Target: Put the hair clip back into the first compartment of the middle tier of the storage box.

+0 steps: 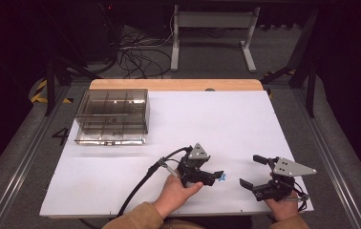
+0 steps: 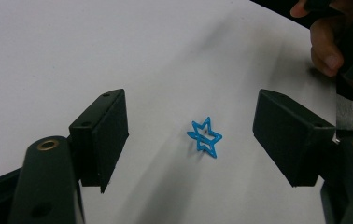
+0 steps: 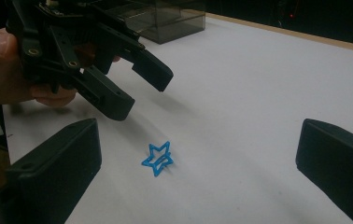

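Reaching for the blue star clip on the white table, between my two tongs.

It looks light, thin and wiry, lying flat, so I'd pinch across its points. Left tongs hover open around it; right tongs gape empty nearby. From above the box shows whole.

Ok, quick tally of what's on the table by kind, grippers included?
Blue star-shaped clip: 1
Clear compartment box: 1
Grippers: 2, the left gripper open over the clip, the right gripper open off to the side
Total: 4
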